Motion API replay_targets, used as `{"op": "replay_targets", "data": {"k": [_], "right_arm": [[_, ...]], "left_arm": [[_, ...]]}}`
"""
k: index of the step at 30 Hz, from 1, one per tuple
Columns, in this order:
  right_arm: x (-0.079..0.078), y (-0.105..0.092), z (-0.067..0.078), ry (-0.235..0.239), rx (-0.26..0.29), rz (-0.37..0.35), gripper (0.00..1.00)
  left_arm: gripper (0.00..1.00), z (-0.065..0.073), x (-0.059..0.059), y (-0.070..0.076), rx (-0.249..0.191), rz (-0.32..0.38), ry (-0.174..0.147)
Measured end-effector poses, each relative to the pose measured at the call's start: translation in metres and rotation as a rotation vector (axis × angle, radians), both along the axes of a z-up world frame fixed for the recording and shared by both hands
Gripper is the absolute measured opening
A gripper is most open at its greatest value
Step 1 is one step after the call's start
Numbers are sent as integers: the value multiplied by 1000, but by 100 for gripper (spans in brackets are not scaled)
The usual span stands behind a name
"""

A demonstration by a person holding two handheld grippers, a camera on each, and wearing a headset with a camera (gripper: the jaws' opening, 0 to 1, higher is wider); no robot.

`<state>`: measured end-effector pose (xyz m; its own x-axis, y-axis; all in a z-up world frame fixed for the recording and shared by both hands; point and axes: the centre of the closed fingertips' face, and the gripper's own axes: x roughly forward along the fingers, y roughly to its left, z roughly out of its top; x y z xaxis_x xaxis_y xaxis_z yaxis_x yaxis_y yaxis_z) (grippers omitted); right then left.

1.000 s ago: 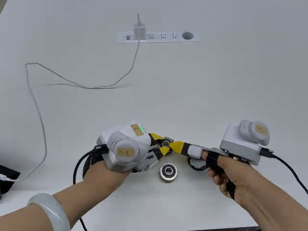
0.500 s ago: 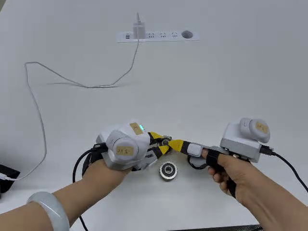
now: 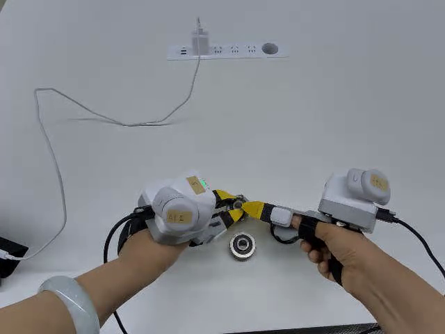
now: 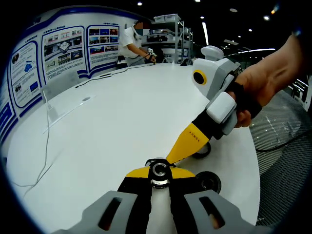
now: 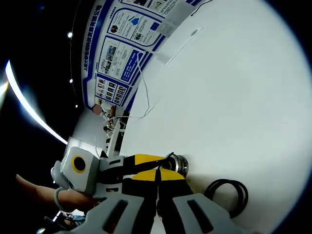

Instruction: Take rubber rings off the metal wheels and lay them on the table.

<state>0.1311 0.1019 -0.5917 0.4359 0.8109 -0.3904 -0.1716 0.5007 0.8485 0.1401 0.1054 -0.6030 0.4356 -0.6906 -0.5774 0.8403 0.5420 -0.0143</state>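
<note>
My left gripper [image 3: 231,207] [image 4: 158,176] is shut on a small metal wheel [image 3: 240,204] [image 4: 159,169], held just above the table. From the right, my right gripper [image 3: 250,208] [image 5: 158,172] has its yellow jaws closed on the black rubber ring [image 5: 169,157] at that wheel's edge. In the left gripper view the right gripper's tips [image 4: 181,147] meet the wheel from the upper right. A second metal wheel [image 3: 242,245] [image 4: 209,181] lies flat on the table below the jaws. A loose black rubber ring [image 3: 281,238] [image 5: 227,195] lies on the table under the right gripper.
A white power strip [image 3: 228,51] with a plugged-in charger sits at the far side, and its white cable [image 3: 49,146] loops down the left of the white table [image 3: 313,125]. Black cables trail from both grippers near the front edge.
</note>
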Motion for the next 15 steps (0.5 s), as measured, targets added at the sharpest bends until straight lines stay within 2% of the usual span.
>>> {"op": "replay_targets", "data": {"k": [7,15], "right_arm": [[-4,1,7,-10,28,6,1],[3,-8,-2,19,11,-56,1]], "left_arm": [[13,0,0,0,2,-2,-1],[13,0,0,0,11,-8,-4]]}}
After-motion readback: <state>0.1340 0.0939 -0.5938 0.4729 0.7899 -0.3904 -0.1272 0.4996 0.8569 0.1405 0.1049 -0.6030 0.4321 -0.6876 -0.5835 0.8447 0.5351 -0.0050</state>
